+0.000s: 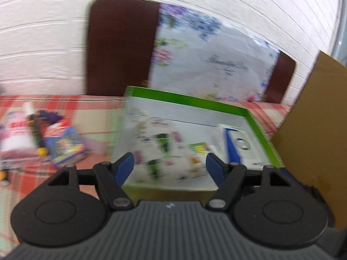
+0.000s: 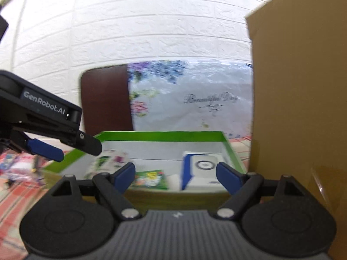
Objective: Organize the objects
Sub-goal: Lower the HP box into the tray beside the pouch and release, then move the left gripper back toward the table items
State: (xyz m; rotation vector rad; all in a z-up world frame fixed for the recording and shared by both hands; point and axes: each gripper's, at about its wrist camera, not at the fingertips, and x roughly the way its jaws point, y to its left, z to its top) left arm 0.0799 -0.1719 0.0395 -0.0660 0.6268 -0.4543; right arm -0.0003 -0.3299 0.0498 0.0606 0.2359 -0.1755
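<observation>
A green-rimmed open box (image 1: pixel 258 127) (image 2: pixel 160 135) stands on the checked cloth and holds a flowered packet (image 1: pixel 160 143), a small green packet (image 2: pixel 151 178) and a blue-and-white carton (image 2: pixel 201 169). My left gripper (image 1: pixel 170 165) is open and empty just above the box's near edge; it also shows at the left of the right wrist view (image 2: pixel 65 149). My right gripper (image 2: pixel 175 175) is open and empty, in front of the box. Loose items lie left of the box: a white bottle (image 1: pixel 16 134), a dark pen (image 1: pixel 35 134) and a blue packet (image 1: pixel 66 145).
A brown cardboard panel (image 1: pixel 314 130) (image 2: pixel 299 108) stands close on the right. A dark brown board (image 1: pixel 121 47) and a flowered plastic bag (image 1: pixel 208 60) lean on the white brick wall behind the box. The red checked cloth (image 1: pixel 93 101) covers the table.
</observation>
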